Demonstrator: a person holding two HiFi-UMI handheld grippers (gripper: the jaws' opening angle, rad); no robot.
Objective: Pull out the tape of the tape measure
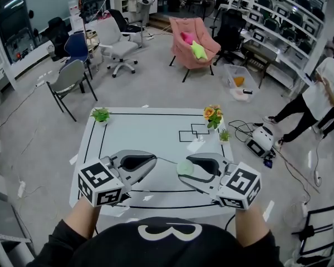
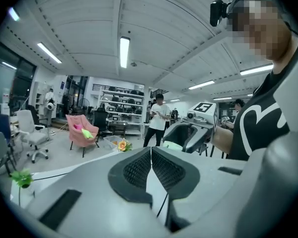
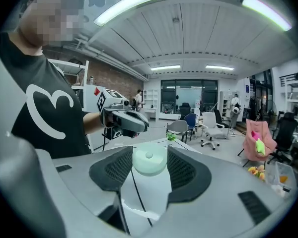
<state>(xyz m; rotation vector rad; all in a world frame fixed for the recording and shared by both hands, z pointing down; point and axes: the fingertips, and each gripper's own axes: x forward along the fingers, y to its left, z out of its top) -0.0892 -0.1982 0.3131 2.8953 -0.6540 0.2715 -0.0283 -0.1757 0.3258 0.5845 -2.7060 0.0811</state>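
Black top (image 1: 156,243) of the person fills the bottom of the head view, with both forearms reaching forward. Beyond is one white table (image 1: 150,132) with black line markings, and both tools are held up over its near edge.

Two grippers, tips facing each other, near but apart. Left gripper (image 1: 153,159): jaws pressed fully together. Its own view shows the ribbed pads meeting with no gap. It looks pinched on the tape end, too thin to confirm there. Right gripper (image 1: 185,169): jaws stand wide, pads clamped on either side of one round pale-green tape measure (image 3: 149,161), seated upright between them.

One thin line, probably the tape (image 1: 167,160), crosses the short gap from the left tip to the case.

Progress, judged: both grabs are done and the pull has barely begun, with only a short stretch out. What is left is to draw the hands apart, case fixed on the right and tape end on the left. The risk is the thin end slipping from the flat pads.

Other counts: three small plant decorations on the table, namely a green sprig (image 1: 101,114) at the far left corner, orange flowers (image 1: 212,114) and a tiny green plant (image 1: 225,135) at the right edge. One pink chair (image 1: 192,46) stands behind and one bystander (image 1: 323,96) at far right.
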